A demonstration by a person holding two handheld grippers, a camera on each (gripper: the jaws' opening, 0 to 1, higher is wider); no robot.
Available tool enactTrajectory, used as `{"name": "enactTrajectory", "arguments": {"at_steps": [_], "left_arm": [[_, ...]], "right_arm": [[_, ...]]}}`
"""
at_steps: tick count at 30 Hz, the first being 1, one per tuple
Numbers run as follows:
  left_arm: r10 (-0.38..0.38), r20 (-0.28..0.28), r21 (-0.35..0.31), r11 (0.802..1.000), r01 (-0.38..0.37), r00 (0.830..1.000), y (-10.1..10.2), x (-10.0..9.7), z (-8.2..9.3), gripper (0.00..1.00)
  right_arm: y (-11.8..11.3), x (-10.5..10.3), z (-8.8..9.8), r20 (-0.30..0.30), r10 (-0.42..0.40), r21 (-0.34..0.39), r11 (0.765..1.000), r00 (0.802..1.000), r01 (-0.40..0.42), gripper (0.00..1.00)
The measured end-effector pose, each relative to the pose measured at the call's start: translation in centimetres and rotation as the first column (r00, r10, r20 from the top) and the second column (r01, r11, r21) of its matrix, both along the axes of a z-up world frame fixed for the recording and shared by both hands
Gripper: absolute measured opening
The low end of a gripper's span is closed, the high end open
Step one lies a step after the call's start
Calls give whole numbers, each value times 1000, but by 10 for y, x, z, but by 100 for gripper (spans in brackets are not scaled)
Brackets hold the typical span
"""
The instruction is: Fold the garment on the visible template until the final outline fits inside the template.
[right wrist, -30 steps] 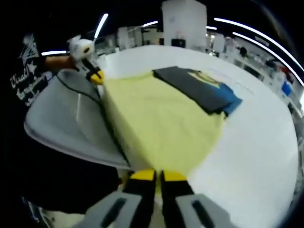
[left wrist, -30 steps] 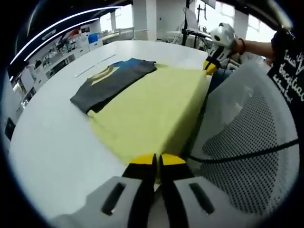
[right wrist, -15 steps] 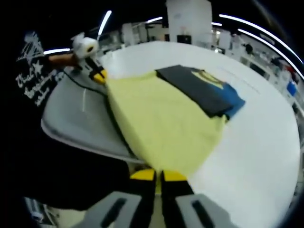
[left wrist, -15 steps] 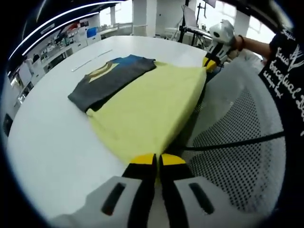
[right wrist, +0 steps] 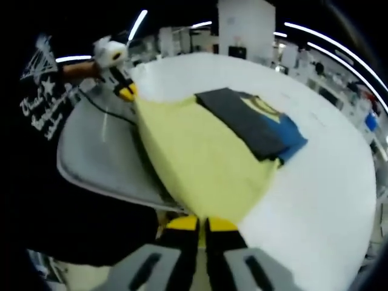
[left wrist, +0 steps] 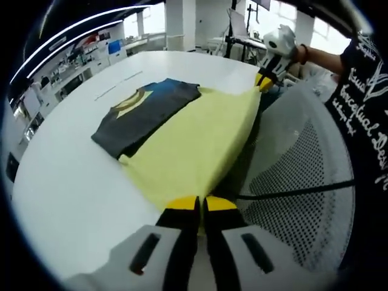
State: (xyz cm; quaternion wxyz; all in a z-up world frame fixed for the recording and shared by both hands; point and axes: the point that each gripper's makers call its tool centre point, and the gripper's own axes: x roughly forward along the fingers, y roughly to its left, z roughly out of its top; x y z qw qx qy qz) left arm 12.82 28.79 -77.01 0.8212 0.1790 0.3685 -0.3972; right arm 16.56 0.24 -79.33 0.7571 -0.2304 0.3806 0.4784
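now both the left claw (left wrist: 199,205) and right claw (right wrist: 202,223) sit clamped on the garment's (left wrist: 188,142) yellow hem.

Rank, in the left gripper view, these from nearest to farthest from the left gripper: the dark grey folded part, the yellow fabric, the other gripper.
1. The yellow fabric: its near corner is pinched in the left gripper, at the table edge.
2. The dark grey folded part: farther in on the table, up and to the left.
3. The right gripper: at the far corner of the yellow fabric, upper right.

Both hand-held grippers (left wrist: 199,203) (right wrist: 202,223) clamped closed
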Motion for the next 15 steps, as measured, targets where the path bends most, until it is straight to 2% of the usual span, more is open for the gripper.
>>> {"name": "enactTrajectory", "arguments": {"at_steps": [3, 9, 15], "left_arm": [[2, 13, -6, 1000, -2, 1000, 4, 10, 5, 0], [4, 63, 1, 1000, -4, 998, 8, 34, 22, 0], [13, 148, 13, 1000, -15, 989, 11, 70, 41, 0]], "right_arm": [[2, 15, 11, 57, -18, -4, 1000, 998, 19, 0], [6, 40, 29, 135, -36, -3, 999, 990, 37, 0], [10, 74, 47, 215, -62, 13, 998, 975, 61, 0]]}}
